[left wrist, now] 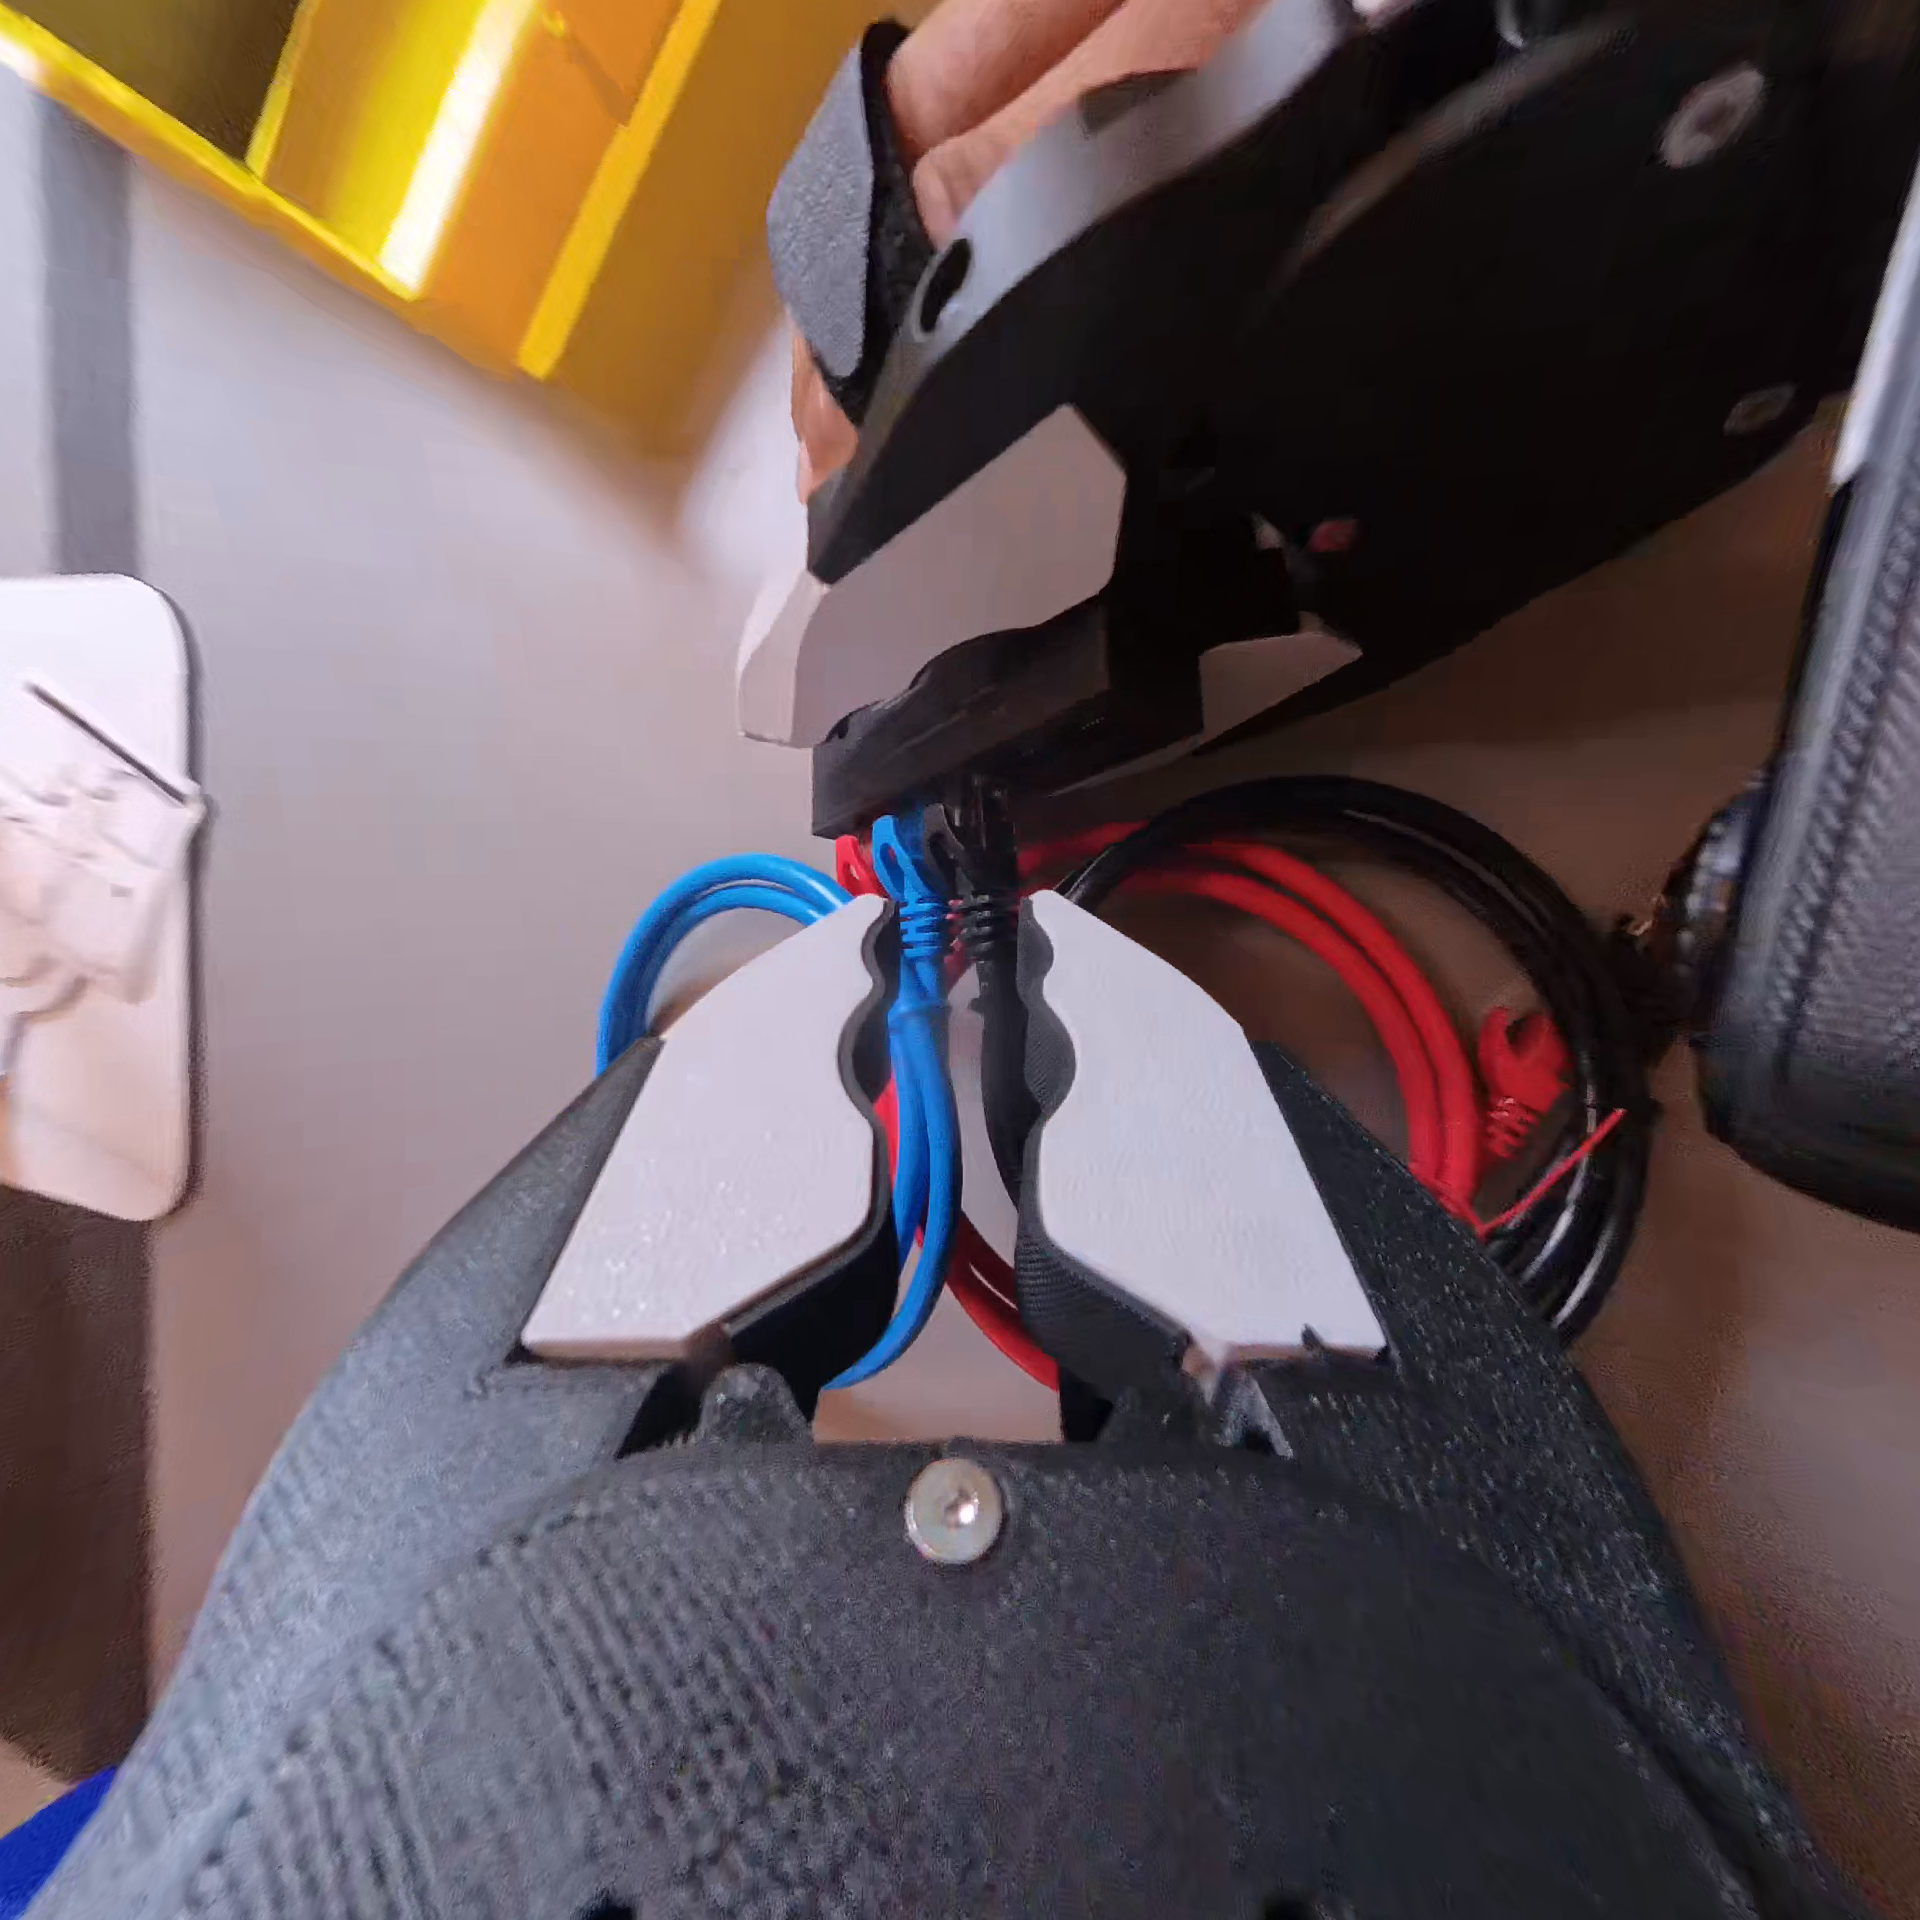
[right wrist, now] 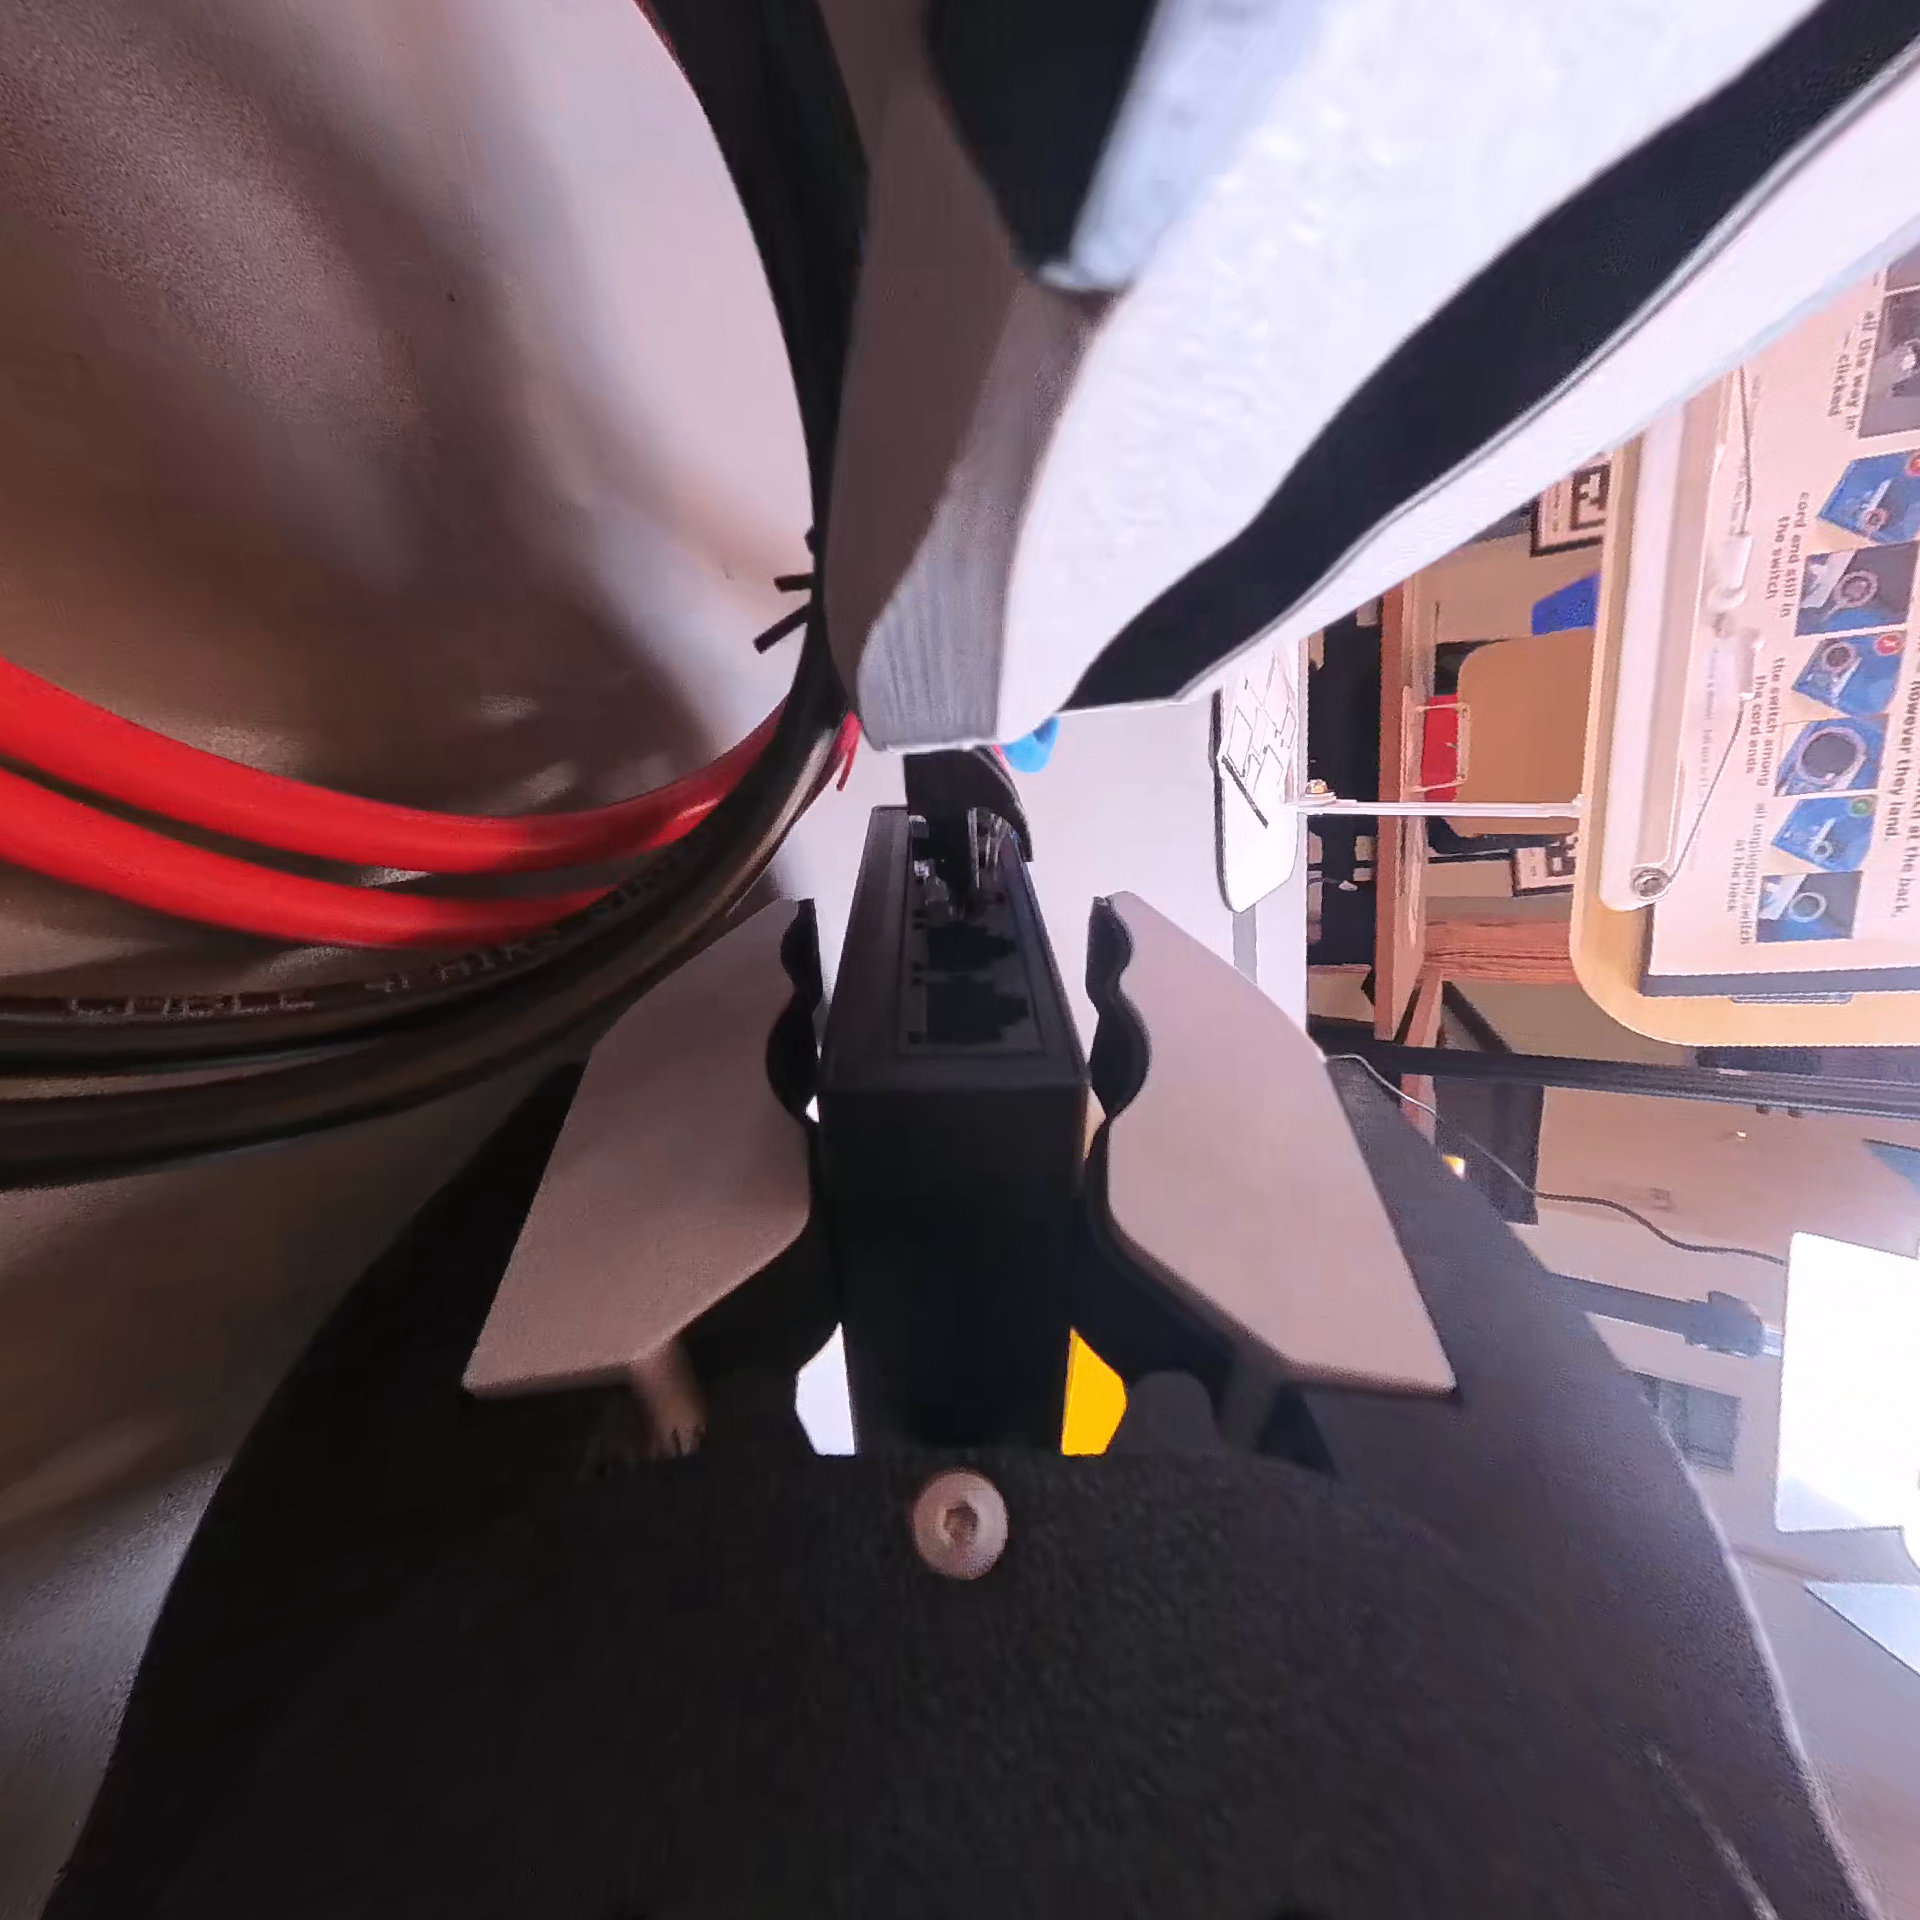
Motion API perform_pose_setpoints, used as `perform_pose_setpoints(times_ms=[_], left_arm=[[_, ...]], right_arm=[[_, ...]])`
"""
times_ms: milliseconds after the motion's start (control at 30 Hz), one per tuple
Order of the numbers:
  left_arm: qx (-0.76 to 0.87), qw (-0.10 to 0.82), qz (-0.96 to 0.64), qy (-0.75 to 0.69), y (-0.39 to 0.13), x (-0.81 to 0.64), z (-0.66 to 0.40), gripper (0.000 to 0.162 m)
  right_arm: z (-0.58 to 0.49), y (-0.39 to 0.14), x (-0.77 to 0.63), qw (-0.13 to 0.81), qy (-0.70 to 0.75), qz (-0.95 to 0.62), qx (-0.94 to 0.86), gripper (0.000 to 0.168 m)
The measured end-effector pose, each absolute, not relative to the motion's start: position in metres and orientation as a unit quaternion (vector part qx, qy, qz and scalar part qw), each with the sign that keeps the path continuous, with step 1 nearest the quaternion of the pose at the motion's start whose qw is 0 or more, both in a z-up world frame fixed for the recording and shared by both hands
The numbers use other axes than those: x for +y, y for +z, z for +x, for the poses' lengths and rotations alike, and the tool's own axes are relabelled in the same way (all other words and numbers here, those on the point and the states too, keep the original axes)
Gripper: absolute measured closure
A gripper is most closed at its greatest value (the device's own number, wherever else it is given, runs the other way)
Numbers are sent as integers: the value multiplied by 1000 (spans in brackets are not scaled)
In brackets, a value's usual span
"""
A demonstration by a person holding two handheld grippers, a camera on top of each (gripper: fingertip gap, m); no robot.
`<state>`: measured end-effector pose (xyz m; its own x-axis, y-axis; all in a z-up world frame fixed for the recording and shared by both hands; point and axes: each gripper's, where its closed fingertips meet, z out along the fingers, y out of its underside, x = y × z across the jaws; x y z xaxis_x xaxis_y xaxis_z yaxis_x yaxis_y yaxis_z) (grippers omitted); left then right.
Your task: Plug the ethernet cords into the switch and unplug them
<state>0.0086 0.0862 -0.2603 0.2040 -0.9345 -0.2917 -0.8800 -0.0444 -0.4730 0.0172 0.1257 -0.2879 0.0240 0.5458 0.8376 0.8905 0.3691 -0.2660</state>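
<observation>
Black switch (right wrist: 951, 1049) sits mid-frame in the right wrist view, clamped edge-on between the right gripper (right wrist: 951, 940) fingers, two bare ports facing the lens and a black plug (right wrist: 961, 831) seated at its far end. Three cords show in the left wrist view: blue cord (left wrist: 914, 997) and black cord (left wrist: 992, 966) run up centre frame, pinched together by the nearly closed left gripper (left wrist: 956, 920), while the red cord (left wrist: 1403, 997) coils at right. Its loose red plug (left wrist: 1519, 1081) lies on the brown table (left wrist: 1714, 1455), and a yellow bin (left wrist: 416, 156) sits upper left.
</observation>
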Motion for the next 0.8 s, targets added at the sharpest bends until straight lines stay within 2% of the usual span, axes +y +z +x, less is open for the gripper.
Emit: perform_pose_setpoints(times_ms=[67, 167, 233, 333, 500, 800], left_arm=[[647, 305, -699, -16, -260, 84, 9, 146], [659, 316, -682, 23, -256, 85, 7, 144], [663, 304, -684, 26, -257, 82, 6, 152], [665, 288, -688, 45, -260, 84, 4, 154], [682, 287, -672, 28, -256, 85, 10, 155], [708, 322, -629, 12, -259, 91, 23, 159]], right_arm=[[17, -288, 126, 478, -175, -536, -673, 117], [17, -288, 125, 476, -164, -545, -670, 117], [18, -288, 126, 475, -159, -550, -668, 117], [18, -289, 126, 473, -151, -558, -665, 117], [20, -288, 125, 479, -116, -576, -652, 117], [29, -288, 131, 489, -146, -561, -652, 118]])
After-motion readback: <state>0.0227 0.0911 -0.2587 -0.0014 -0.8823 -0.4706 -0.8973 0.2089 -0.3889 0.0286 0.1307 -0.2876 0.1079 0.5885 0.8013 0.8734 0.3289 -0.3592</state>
